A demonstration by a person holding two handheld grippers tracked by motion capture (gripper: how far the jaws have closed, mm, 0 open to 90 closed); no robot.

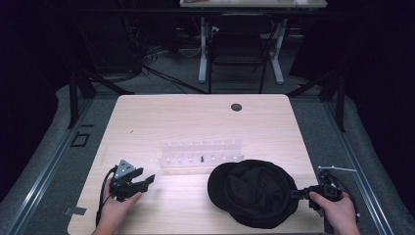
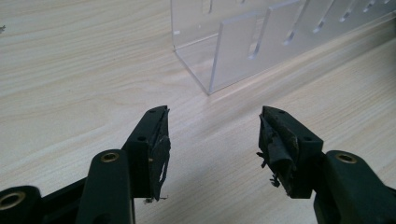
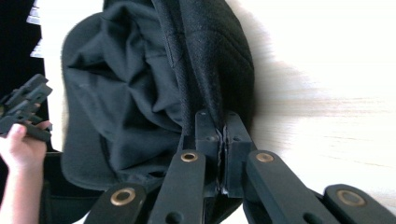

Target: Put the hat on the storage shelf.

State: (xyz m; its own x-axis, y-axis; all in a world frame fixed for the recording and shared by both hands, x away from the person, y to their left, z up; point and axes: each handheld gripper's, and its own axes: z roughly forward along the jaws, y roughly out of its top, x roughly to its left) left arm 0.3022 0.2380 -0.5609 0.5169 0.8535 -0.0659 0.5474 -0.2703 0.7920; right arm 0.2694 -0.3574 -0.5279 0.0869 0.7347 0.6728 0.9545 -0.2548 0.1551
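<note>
right gripper [image 3: 223, 128] clamped on rim of black cap [image 1: 254, 191], upside down, crumpled lining up; left gripper [image 2: 212, 140] apart

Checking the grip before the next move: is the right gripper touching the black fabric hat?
Touching. In the right gripper view the right gripper has its jaws pressed shut on the edge of the black fabric hat, with fabric pinched between them.

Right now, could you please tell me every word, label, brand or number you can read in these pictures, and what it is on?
None: no readable text anywhere.
Black cap, pinched at its edge by the right gripper: no logo or label shows.
Clear plastic rack: bare, with plain slots.
Left gripper, open, and the wooden table: no markings.
</note>
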